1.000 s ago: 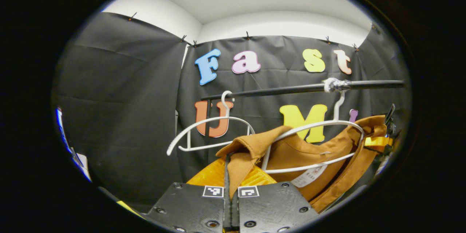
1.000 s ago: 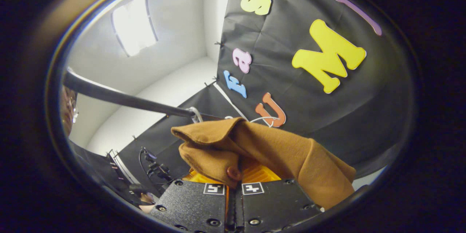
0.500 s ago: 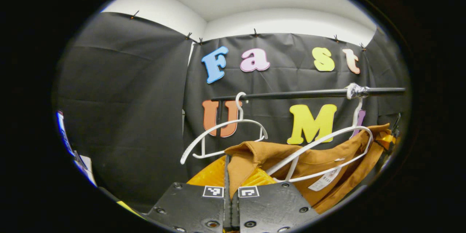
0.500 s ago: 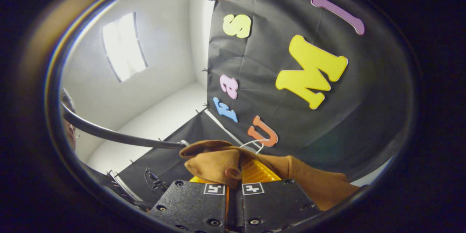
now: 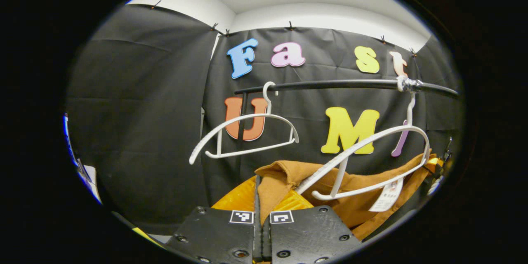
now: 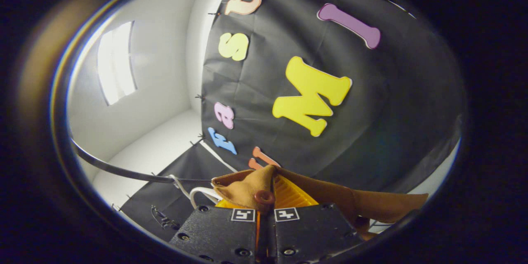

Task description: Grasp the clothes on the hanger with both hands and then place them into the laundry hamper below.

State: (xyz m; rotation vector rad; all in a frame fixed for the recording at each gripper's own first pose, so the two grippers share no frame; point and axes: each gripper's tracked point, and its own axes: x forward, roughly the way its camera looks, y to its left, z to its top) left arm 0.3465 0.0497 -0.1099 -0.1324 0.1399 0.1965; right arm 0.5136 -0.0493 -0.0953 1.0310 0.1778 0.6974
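A brown shirt [image 5: 354,187] hangs slack below a white hanger [image 5: 371,144] that sits on the black rail [image 5: 330,84]. My left gripper [image 5: 261,198] is shut on the shirt's collar edge at the lower middle of the left gripper view. The other gripper [image 5: 438,165] holds the shirt's far end at the right edge. In the right gripper view my right gripper [image 6: 266,200] is shut on a fold of the brown shirt [image 6: 247,187] beside a button, and cloth trails off to the right. The hanger [image 6: 198,192] and the rail [image 6: 123,171] lie at lower left.
A second, bare white hanger [image 5: 243,132] hangs on the rail to the left of the shirt's hanger. Black cloth walls [image 5: 144,111] close the booth behind and to the left. A ceiling light [image 6: 115,62] glows at the upper left of the right gripper view.
The shirt has slipped down off the white hanger, which now stands bare above it. Both grippers have dropped lower, still shut on the cloth; the rail sits higher in the left gripper view.
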